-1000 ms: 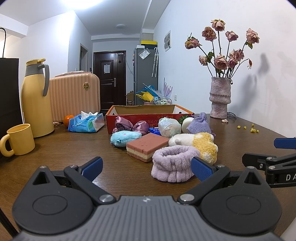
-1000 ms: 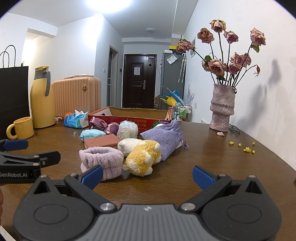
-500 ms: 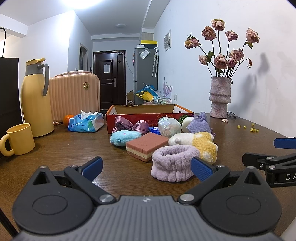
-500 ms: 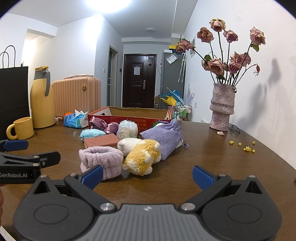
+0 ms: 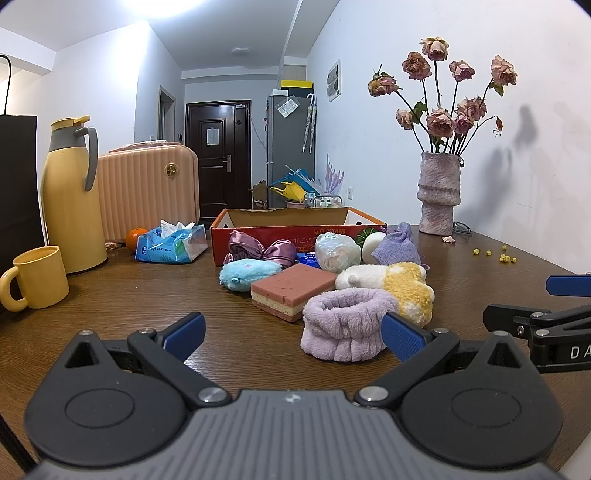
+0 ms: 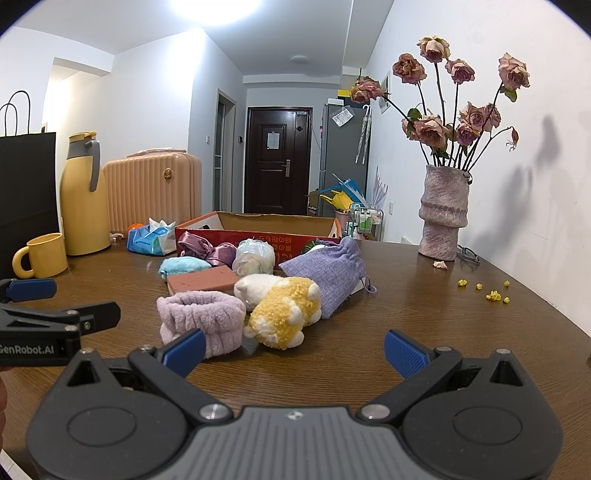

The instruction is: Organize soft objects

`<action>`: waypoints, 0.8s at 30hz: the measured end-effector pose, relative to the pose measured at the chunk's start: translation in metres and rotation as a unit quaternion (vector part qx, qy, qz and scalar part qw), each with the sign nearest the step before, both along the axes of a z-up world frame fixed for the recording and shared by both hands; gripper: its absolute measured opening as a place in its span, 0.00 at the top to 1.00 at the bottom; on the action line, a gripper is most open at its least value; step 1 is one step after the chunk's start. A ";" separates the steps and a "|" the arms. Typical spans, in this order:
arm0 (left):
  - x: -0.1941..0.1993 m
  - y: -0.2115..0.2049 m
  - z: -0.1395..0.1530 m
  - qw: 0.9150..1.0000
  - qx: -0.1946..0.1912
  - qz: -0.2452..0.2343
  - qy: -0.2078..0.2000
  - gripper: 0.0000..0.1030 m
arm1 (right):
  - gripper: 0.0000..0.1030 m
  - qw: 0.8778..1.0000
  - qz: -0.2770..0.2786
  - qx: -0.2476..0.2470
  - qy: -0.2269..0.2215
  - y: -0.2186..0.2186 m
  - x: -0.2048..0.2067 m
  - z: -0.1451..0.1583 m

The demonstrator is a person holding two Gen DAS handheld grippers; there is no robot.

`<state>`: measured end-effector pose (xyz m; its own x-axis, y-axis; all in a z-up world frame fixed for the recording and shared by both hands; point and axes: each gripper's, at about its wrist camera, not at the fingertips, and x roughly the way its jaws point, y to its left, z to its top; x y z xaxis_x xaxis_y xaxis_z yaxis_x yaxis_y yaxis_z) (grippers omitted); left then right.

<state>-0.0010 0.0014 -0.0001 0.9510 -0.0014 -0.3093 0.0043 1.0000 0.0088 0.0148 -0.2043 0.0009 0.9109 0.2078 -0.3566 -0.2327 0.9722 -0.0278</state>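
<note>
Nothing moved; box (image 5: 280, 230) hides its contents.

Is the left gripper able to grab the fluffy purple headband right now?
Probably yes. The left gripper is open, and the purple headband sits just ahead by its right finger, with bare table between and nothing blocking.

A ceiling light (image 5: 155, 3) blows out to white at the top of both frames, filling the room with bright, even light. The dried roses (image 6: 454, 110) throw soft grey shadows on the wall at right. Fisheye distortion bends the desk (image 5: 147, 302) edge and darkens the frame corners; focus is sharp throughout.
</note>
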 end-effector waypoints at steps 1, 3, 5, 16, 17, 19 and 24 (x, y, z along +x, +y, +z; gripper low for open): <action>0.000 0.000 0.000 1.000 0.000 0.000 0.000 0.00 | 0.00 1.000 0.000 0.000 0.000 0.000 0.000 0.000; 0.000 0.000 0.000 1.000 0.000 0.000 0.000 0.00 | 0.00 1.000 0.000 0.000 0.000 0.000 0.000 0.000; 0.000 0.000 0.000 1.000 0.000 0.000 0.000 0.00 | 0.00 1.000 0.000 0.000 0.000 0.000 0.000 0.000; 0.007 -0.007 -0.007 1.000 0.005 -0.004 0.008 0.00 | 0.00 1.000 -0.004 0.000 0.002 -0.004 0.004 -0.008; 0.009 -0.008 -0.007 1.000 0.006 -0.005 0.009 0.00 | 0.00 1.000 -0.005 0.001 0.002 -0.006 0.008 -0.001; 0.013 -0.009 -0.004 1.000 0.007 -0.007 0.013 0.00 | 0.00 1.000 -0.008 0.001 0.002 -0.008 0.012 -0.002; 0.024 -0.014 -0.002 1.000 0.008 -0.014 0.023 0.00 | 0.00 1.000 -0.018 0.004 0.003 -0.014 0.015 0.000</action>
<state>0.0228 -0.0127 -0.0022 0.9352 -0.0217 -0.3535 0.0326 0.9992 0.0249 0.0298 -0.2182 0.0009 0.9159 0.1773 -0.3602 -0.1972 0.9802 -0.0191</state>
